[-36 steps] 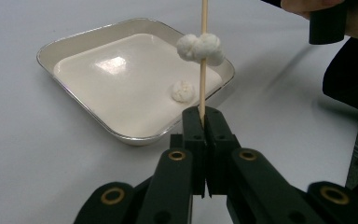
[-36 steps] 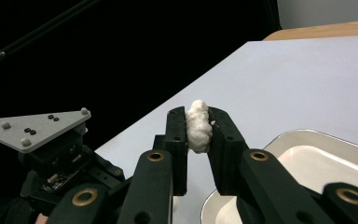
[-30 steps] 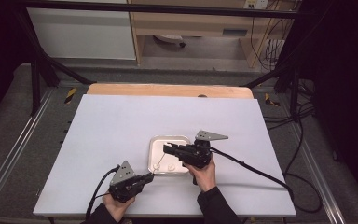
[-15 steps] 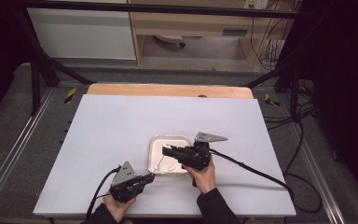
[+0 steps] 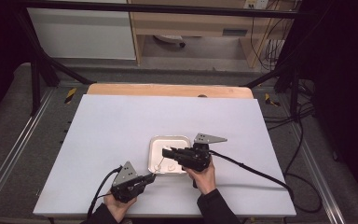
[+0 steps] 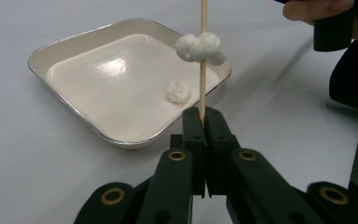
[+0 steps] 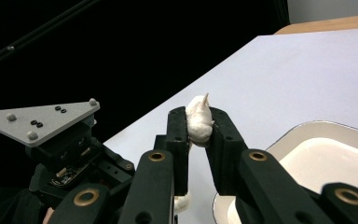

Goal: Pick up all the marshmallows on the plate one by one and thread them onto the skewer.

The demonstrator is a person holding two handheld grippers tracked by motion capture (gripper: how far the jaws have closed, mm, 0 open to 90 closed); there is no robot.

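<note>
left tongs [image 6: 204, 116]: pinching skewer [image 6: 203, 60], lump [image 6: 200, 47] threaded above | right tongs [image 7: 199, 122]: pinching white lump [image 7: 199, 122] | tray [image 6: 74, 46]: beyond left tongs, lump inside [image 6: 178, 91]

White lumps [image 6: 200, 47], tan skewer [image 6: 203, 60], cream tray [image 6: 70, 44], black grippers [image 6: 204, 126].

Lab recording bay, white table [image 5: 121, 126], black metal frame [image 5: 37, 70], black curtains, trailing cables [image 5: 303, 135]

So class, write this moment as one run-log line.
left claw: shut on skewer | skewer: one white lump threaded | right claw: shut on second lump | tray: one lump left
</note>
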